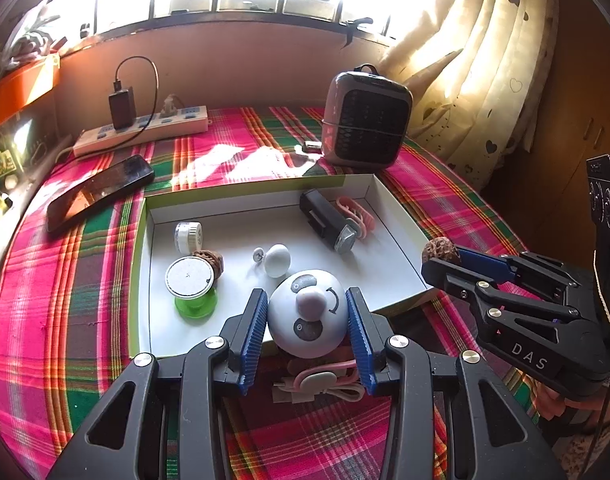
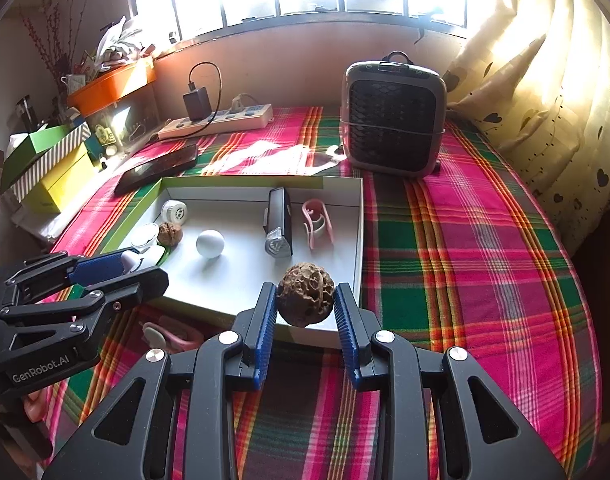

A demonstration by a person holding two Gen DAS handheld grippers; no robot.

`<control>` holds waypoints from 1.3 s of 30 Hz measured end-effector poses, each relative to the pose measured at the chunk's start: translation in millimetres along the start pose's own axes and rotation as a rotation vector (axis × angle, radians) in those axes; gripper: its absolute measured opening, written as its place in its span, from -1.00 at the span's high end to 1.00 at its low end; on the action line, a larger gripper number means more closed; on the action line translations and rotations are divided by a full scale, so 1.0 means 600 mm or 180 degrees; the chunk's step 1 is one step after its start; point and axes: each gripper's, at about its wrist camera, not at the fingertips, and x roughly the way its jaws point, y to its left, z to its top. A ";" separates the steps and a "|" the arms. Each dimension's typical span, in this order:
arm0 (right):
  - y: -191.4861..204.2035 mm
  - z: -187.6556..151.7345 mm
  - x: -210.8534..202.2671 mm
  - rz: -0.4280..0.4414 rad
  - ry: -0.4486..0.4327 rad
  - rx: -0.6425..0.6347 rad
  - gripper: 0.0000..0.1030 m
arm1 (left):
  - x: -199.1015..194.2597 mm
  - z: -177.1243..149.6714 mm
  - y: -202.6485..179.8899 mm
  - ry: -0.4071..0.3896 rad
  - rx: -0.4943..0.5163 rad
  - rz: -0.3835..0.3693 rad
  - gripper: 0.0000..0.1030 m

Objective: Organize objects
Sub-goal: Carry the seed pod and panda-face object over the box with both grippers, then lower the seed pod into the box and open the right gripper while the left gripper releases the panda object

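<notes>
Both loads are round, so either could squirt out of its pads or roll across the tray point(image 1: 401, 240) once let go, knocking the small pieces already inside. The left gripper point(image 1: 307, 316) is clamped on the panda ball point(image 1: 305, 312), which sits between its pads over the tray's near edge. The right gripper point(image 2: 305, 306) pinches a walnut point(image 2: 305, 300) narrowly, hanging just above the tray's near right corner. A pink cable point(image 1: 325, 384) lies on the tabletop point(image 1: 65, 320), outside the tray.
</notes>
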 end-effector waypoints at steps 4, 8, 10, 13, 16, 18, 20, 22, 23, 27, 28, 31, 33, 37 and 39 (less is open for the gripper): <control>0.001 0.007 0.013 -0.0005 0.0037 -0.0025 0.40 | 0.009 0.006 0.008 0.0019 -0.0012 0.0018 0.26; 0.005 0.013 0.025 -0.0001 0.0064 -0.0051 0.40 | 0.022 0.007 0.012 0.0072 -0.0019 0.0026 0.26; 0.007 0.016 0.031 -0.0004 0.0081 -0.0070 0.40 | 0.029 0.007 0.014 0.0099 -0.0022 0.0031 0.26; 0.009 0.019 0.040 -0.0009 0.0102 -0.0091 0.40 | 0.037 0.006 0.017 0.0119 -0.0042 0.0047 0.26; 0.009 0.021 0.048 -0.0014 0.0125 -0.0105 0.40 | 0.042 0.007 0.020 0.0134 -0.0055 0.0059 0.26; 0.009 0.022 0.053 -0.0018 0.0137 -0.0120 0.40 | 0.047 0.008 0.022 0.0149 -0.0055 0.0072 0.26; 0.009 0.023 0.059 -0.0029 0.0156 -0.0133 0.40 | 0.052 0.007 0.023 0.0164 -0.0051 0.0082 0.26; 0.011 0.025 0.065 -0.0048 0.0172 -0.0153 0.40 | 0.058 0.007 0.024 0.0187 -0.0057 0.0087 0.26; 0.012 0.025 0.068 -0.0051 0.0178 -0.0164 0.40 | 0.061 0.007 0.025 0.0202 -0.0067 0.0097 0.26; 0.014 0.027 0.079 -0.0067 0.0210 -0.0212 0.40 | 0.070 0.006 0.028 0.0246 -0.0072 0.0115 0.26; 0.016 0.027 0.081 -0.0085 0.0213 -0.0227 0.40 | 0.073 0.005 0.029 0.0255 -0.0079 0.0119 0.26; 0.021 0.026 0.087 -0.0123 0.0223 -0.0287 0.40 | 0.076 0.006 0.033 0.0263 -0.0106 0.0133 0.26; 0.021 0.026 0.091 -0.0132 0.0239 -0.0301 0.40 | 0.078 0.007 0.035 0.0272 -0.0108 0.0137 0.26; 0.023 0.024 0.095 -0.0181 0.0240 -0.0351 0.40 | 0.082 0.007 0.037 0.0287 -0.0124 0.0133 0.26; 0.024 0.023 0.098 -0.0200 0.0245 -0.0371 0.40 | 0.085 0.007 0.038 0.0307 -0.0132 0.0136 0.26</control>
